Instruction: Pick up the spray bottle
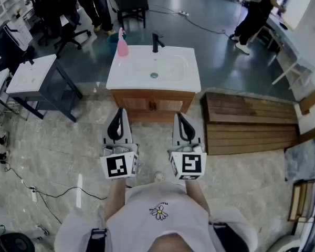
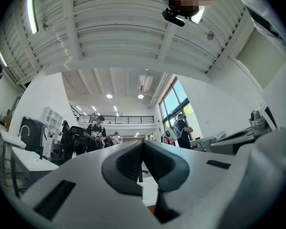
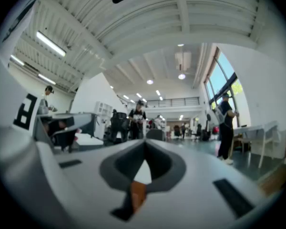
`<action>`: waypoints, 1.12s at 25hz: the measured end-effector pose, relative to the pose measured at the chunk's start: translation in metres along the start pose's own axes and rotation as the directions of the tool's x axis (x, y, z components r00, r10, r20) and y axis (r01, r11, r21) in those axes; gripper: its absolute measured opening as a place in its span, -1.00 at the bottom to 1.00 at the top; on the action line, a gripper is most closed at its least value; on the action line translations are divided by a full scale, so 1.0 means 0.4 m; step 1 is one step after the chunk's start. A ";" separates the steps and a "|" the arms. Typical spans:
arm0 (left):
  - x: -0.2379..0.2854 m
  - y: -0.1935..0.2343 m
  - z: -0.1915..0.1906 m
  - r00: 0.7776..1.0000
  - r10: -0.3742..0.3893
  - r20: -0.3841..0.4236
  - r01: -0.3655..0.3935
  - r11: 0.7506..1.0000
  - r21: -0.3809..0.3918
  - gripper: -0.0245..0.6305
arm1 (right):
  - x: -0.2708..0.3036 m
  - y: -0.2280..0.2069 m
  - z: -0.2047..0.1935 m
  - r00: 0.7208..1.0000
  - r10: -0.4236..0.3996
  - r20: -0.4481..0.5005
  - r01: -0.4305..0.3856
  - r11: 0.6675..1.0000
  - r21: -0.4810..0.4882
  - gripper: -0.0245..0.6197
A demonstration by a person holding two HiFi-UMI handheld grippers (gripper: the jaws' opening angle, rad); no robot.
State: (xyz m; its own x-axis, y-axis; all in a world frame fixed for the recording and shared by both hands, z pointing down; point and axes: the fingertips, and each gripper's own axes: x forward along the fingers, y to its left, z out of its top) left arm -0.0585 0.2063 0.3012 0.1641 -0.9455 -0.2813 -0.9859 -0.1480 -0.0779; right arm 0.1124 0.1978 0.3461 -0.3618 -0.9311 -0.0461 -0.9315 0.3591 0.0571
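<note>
A pink spray bottle stands upright on the back left corner of the white sink counter, left of the black tap. My left gripper and right gripper are held side by side over the floor, short of the wooden cabinet front, well clear of the bottle. Both have their jaws shut with nothing between them. In the left gripper view the closed tips point slightly upward toward the room; in the right gripper view the closed tips point level. The bottle is not seen in either gripper view.
A wooden pallet platform lies right of the cabinet. A small white table stands at the left. Office chairs and people stand beyond the sink. A cable runs across the floor at lower left.
</note>
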 end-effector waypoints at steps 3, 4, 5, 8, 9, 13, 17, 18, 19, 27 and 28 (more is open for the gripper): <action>0.015 -0.001 -0.005 1.000 -0.005 0.000 0.005 1.000 -0.001 -0.87 | 0.017 0.001 0.002 1.000 0.012 0.004 -0.012 1.000 -0.016 -0.83; 0.017 -0.001 -0.006 1.000 -0.007 0.000 0.007 1.000 -0.001 -0.87 | 0.021 0.005 0.003 1.000 0.022 0.007 -0.021 1.000 -0.021 -0.83; 0.018 -0.001 -0.008 1.000 -0.009 -0.001 0.009 1.000 -0.002 -0.87 | 0.023 0.011 0.004 0.999 0.032 0.009 -0.032 0.999 -0.024 -0.83; 0.018 0.003 -0.014 1.000 -0.007 -0.014 0.007 1.000 0.000 -0.87 | 0.025 0.024 -0.004 0.999 0.053 -0.003 -0.053 0.998 -0.022 -0.83; 0.020 0.004 -0.015 1.000 -0.006 -0.017 0.006 1.000 0.004 -0.87 | 0.027 0.024 -0.008 0.998 0.056 -0.007 -0.056 0.998 -0.021 -0.83; 0.026 0.008 -0.019 1.000 -0.003 -0.027 0.003 1.000 -0.003 -0.87 | 0.037 0.024 -0.015 0.997 0.074 -0.007 -0.074 0.997 0.011 -0.83; 0.031 0.010 -0.021 1.000 0.002 -0.023 -0.002 1.000 -0.007 -0.87 | 0.044 0.008 -0.023 0.996 0.084 0.031 -0.087 0.990 0.114 -0.83; 0.037 0.009 -0.020 1.000 0.002 -0.021 -0.002 1.000 0.000 -0.87 | 0.050 0.000 -0.026 0.996 0.077 0.033 -0.081 0.989 0.122 -0.83; 0.043 0.007 -0.020 1.000 0.004 -0.021 -0.004 1.000 0.004 -0.87 | 0.055 -0.006 -0.028 0.997 0.072 0.032 -0.075 0.990 0.117 -0.83; 0.074 -0.055 -0.010 1.000 -0.022 -0.001 0.022 0.999 0.026 -0.87 | 0.060 -0.028 -0.027 0.992 0.122 0.033 -0.124 0.989 0.078 -0.83; 0.084 -0.060 -0.005 1.000 -0.024 0.007 0.024 0.999 0.022 -0.87 | 0.063 -0.031 -0.017 0.991 0.127 0.039 -0.130 0.989 0.066 -0.83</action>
State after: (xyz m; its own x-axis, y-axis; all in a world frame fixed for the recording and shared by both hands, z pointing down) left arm -0.0294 0.1776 0.2956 0.1878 -0.9397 -0.2858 -0.9808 -0.1640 -0.1055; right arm 0.1151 0.1695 0.3511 -0.4784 -0.8747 -0.0777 -0.8772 0.4801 -0.0034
